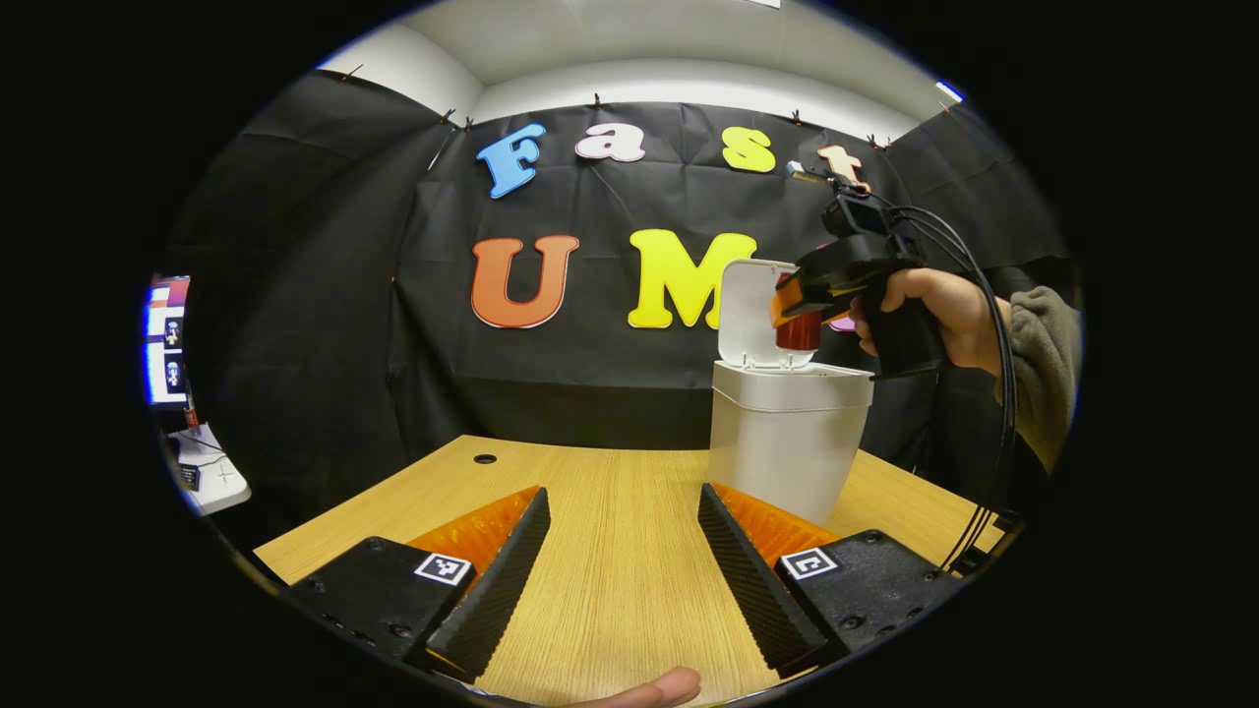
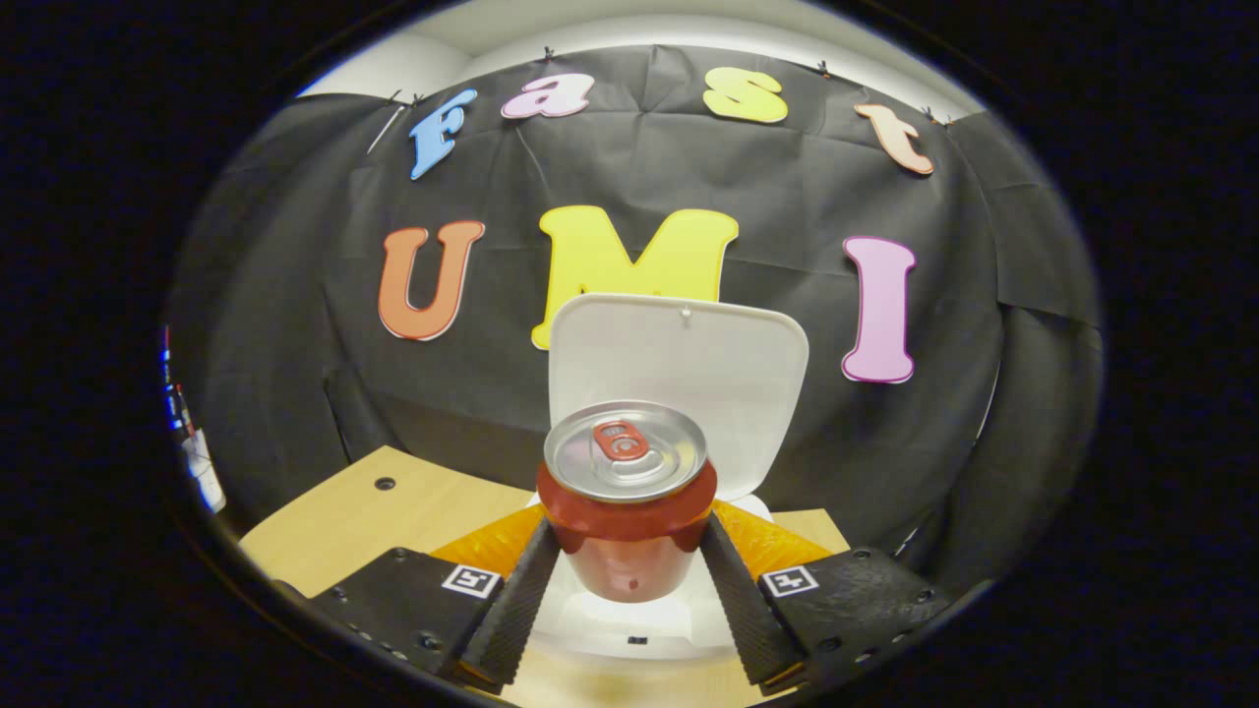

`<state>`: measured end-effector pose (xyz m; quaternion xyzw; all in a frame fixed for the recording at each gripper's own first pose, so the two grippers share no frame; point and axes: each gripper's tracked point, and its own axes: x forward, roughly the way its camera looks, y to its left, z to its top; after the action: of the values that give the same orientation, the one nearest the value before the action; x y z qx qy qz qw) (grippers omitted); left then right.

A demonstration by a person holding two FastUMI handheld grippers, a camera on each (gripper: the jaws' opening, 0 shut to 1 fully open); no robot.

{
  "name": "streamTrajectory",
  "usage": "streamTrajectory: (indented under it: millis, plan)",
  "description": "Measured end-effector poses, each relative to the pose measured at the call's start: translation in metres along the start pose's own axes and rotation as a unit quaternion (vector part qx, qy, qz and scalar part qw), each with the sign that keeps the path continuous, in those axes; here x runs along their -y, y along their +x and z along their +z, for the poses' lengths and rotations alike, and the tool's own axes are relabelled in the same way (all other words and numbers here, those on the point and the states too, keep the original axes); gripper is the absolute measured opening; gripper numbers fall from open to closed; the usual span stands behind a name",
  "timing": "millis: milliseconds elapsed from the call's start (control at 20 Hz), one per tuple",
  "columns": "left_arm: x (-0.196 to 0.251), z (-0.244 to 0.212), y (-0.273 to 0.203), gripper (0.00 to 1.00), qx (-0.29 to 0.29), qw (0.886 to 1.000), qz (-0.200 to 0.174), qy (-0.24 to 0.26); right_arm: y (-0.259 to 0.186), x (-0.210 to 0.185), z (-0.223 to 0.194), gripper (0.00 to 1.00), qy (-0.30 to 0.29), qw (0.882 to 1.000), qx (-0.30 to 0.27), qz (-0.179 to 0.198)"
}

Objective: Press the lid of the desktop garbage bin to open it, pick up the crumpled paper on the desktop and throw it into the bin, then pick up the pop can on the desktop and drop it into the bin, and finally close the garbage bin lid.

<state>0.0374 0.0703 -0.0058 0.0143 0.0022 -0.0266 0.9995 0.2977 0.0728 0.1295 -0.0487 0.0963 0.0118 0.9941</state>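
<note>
— Where's the bin?

— Bin (image 1: 787, 442) standing upright on the wooden desk (image 1: 610, 551), toward the desk's right side in the left gripper view. Lid (image 1: 752, 310) flipped up behind the opening, standing nearly vertical. Same lid (image 2: 679, 379) seen broadside in the right gripper view, rising just behind the can.

— And the can?

— Red can (image 2: 628, 511) with a silver top and pull tab, upright, clamped between the two fingers of the right gripper (image 2: 629, 580), one finger pressing each side. Held directly above the bin's open mouth (image 2: 629, 615), whose white rim shows just below the can's base. From the left gripper view, same can (image 1: 799, 329) hanging right over the bin's opening, in front of the raised lid, gripped by the right gripper (image 1: 802, 300) with a hand (image 1: 934, 315) around its handle and a grey sleeve (image 1: 1043, 364) behind. Cables (image 1: 993, 393) trailing down from that gripper to the right of the bin.

— Left gripper?

— Left gripper (image 1: 620, 580) released, fingers spread wide with nothing between them, only bare desk. Low over the desk, in front of the bin and a little to its left; right finger's tip close to the bin's base, cannot tell if touching. Fingertip (image 1: 654, 688) of a hand showing at the bottom edge

— Crumpled paper?

— Cannot tell

— Anything else around the bin?

— Small round hole (image 1: 485, 458) in the desk, well to the bin's left. Screens (image 1: 167, 339) far off to the bin's left, beyond the desk edge
</note>
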Motion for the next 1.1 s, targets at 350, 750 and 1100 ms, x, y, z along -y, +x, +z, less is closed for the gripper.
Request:
streamTrajectory:
  millis: [350,750,1100]
  plan:
    - [0.005,0.003,-0.001,0.98,0.005,0.999,-0.028,-0.015,0.030,0.027,-0.013,0.82,0.012,0.999,-0.018,-0.034]
    - [-0.005,-0.002,0.003,0.98,-0.005,1.000,-0.020,-0.022,0.037,0.026,-0.021,0.82,0.045,0.998,-0.032,-0.011]
    - [-0.005,-0.004,0.003,0.98,-0.010,0.999,-0.019,-0.025,0.020,0.023,-0.001,0.83,0.045,0.999,-0.002,-0.007]
